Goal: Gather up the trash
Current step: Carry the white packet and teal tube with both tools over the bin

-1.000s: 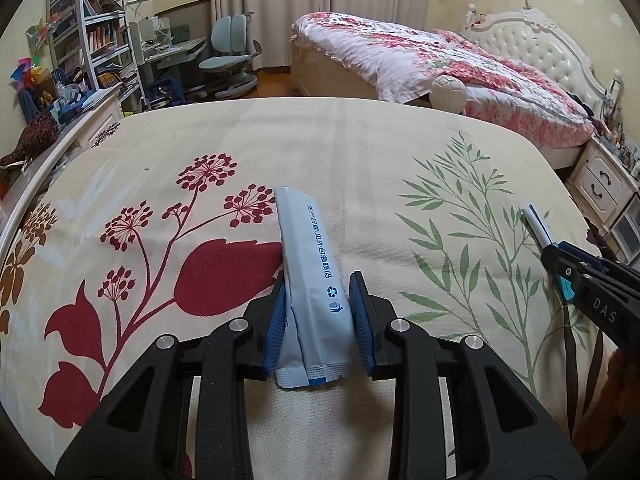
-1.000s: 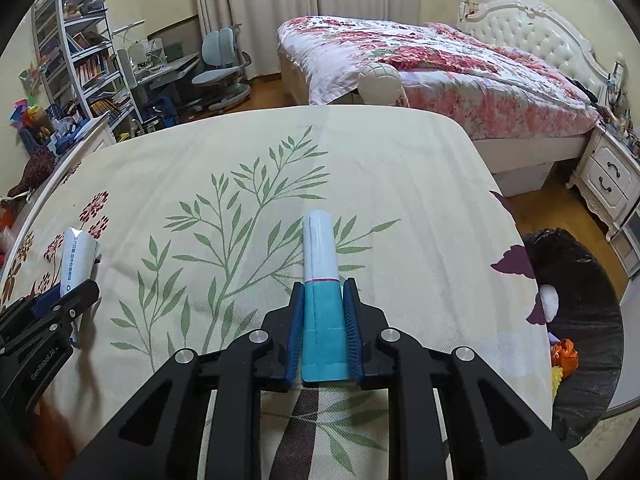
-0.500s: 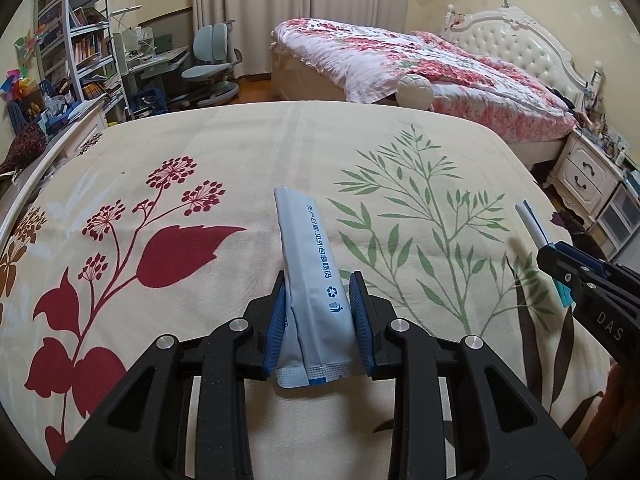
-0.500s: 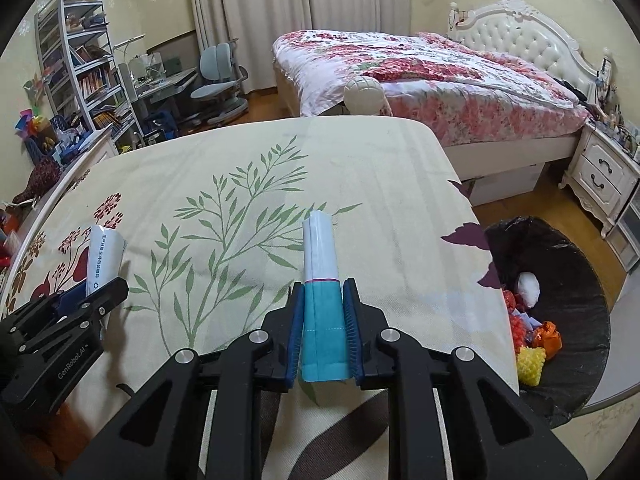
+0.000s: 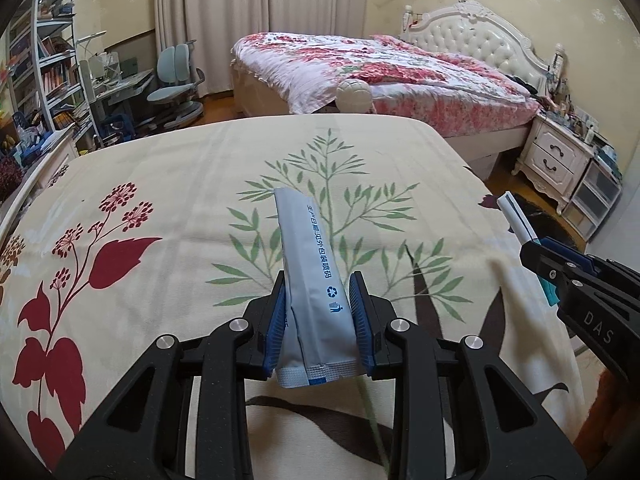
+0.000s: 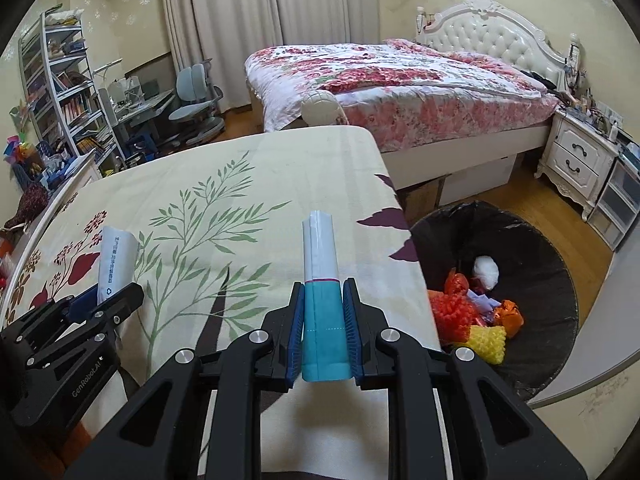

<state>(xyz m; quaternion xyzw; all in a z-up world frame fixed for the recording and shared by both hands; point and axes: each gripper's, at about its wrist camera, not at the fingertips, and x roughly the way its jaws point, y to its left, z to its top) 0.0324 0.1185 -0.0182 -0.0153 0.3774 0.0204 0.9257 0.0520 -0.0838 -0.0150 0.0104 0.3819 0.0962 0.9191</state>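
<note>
My left gripper (image 5: 318, 312) is shut on a long grey-blue sachet (image 5: 310, 264) and holds it above the floral bedspread (image 5: 160, 184). My right gripper (image 6: 323, 320) is shut on a teal and white wrapper (image 6: 320, 276) near the bed's right edge. A black-lined trash bin (image 6: 532, 256) stands on the floor to the right, with red, orange, yellow and white trash inside. The right gripper also shows in the left wrist view (image 5: 560, 264), and the left gripper in the right wrist view (image 6: 100, 304) with its sachet (image 6: 114, 264).
A second bed with a pink floral quilt (image 6: 400, 80) stands beyond. A white nightstand (image 6: 580, 160) is at the far right. Bookshelves (image 6: 64, 92), a desk and a swivel chair (image 6: 196, 100) are at the back left.
Both grippers have moved to the right over the bedspread with their wrappers still held. The trash bin has come fully into the right wrist view.
</note>
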